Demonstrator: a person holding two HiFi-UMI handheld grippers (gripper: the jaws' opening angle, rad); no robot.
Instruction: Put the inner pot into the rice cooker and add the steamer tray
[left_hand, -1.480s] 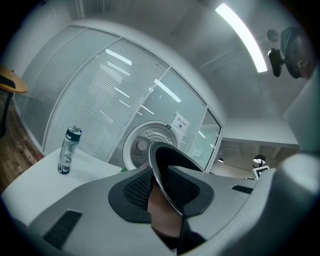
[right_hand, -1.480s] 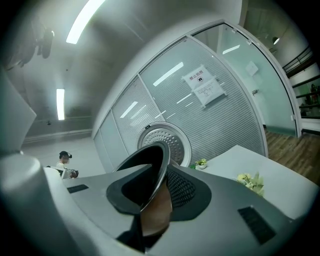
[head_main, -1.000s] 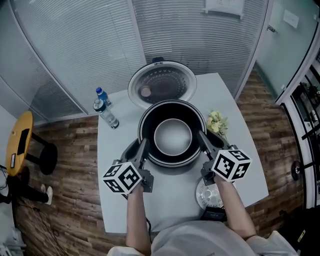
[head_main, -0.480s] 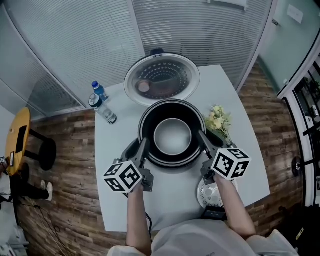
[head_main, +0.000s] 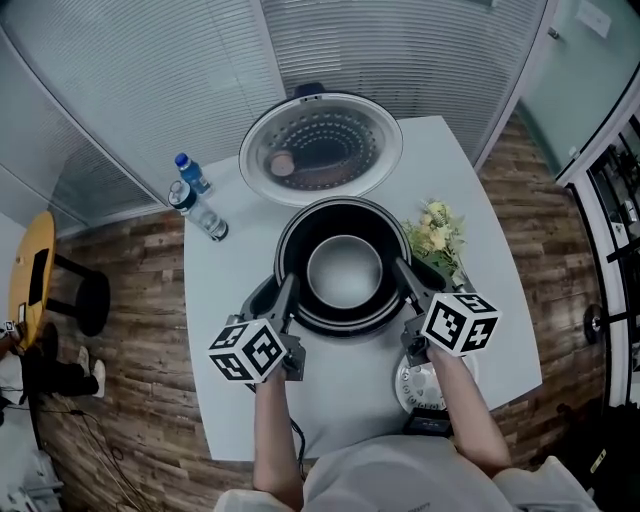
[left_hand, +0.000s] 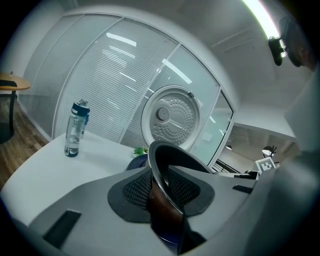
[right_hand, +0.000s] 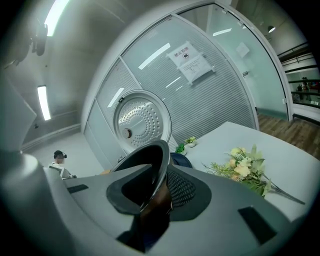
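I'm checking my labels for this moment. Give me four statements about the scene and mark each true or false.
1. The left gripper and right gripper each clamp the rim of the inner pot. True.
2. The rice cooker's lid is shut. False: it stands open behind the pot.
3. The flowers lie left of the pot. False: they lie on its right, and the water bottles stand on the left.
4. The steamer tray lies on the table by the right gripper. True.

Inner pot (head_main: 345, 270) — upright; cooker lid (head_main: 320, 150) open

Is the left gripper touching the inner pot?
Touching. Left gripper view: the left gripper grips the inner pot by its rim, jaws pressing both sides.
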